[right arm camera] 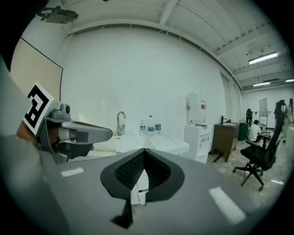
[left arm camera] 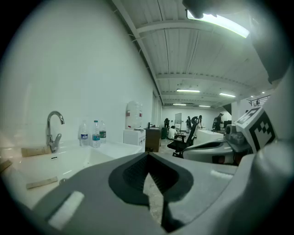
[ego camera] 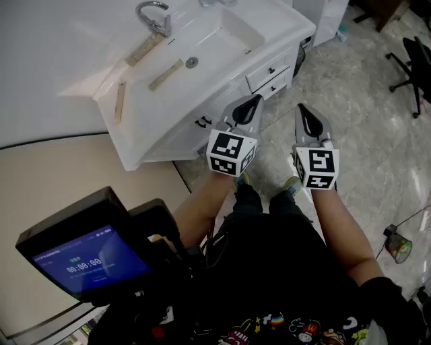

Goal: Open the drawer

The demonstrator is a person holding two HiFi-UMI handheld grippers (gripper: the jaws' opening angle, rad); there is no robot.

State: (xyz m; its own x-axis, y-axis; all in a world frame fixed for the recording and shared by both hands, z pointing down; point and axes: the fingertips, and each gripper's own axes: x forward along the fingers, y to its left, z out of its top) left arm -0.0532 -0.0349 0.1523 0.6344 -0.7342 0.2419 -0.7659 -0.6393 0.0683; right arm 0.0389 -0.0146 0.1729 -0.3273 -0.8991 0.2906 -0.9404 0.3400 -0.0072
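My left gripper [ego camera: 246, 108] is pressed together at the tips with nothing between them. In its own view the closed tips [left arm camera: 147, 155] meet above a small gap through which only speckled floor shows. My right gripper [ego camera: 307, 116] is pressed together in the same way and holds nothing [right arm camera: 144, 150]. The two are side by side, apart from each other, each with its marker cube toward my body. Each one shows at the edge of the other's view.

The drawer [ego camera: 269, 69] is ahead of the left gripper in the white cabinet [ego camera: 222, 101] under the washbasin [ego camera: 202, 37]. It is shut, with a small dark knob on its front, and a second drawer [ego camera: 277, 86] directly under it is also shut. Neither gripper touches them. The left one is near the cabinet front, while the right one hangs over the tiled floor [ego camera: 363, 135] further out. Through the gap in my right gripper I can see a strip of white drawer front [right arm camera: 140, 182].

A curved faucet [ego camera: 155, 17] stands on the basin's rim, and three pale wooden strips [ego camera: 166, 74] lie around the bowl. Three water bottles [right arm camera: 150, 125] stand at the far end, with a water dispenser [right arm camera: 197, 110] beyond them. A black office chair [ego camera: 411, 67] stands well away on the floor. A dark device with a blue screen [ego camera: 87, 259] sits close by my left side.
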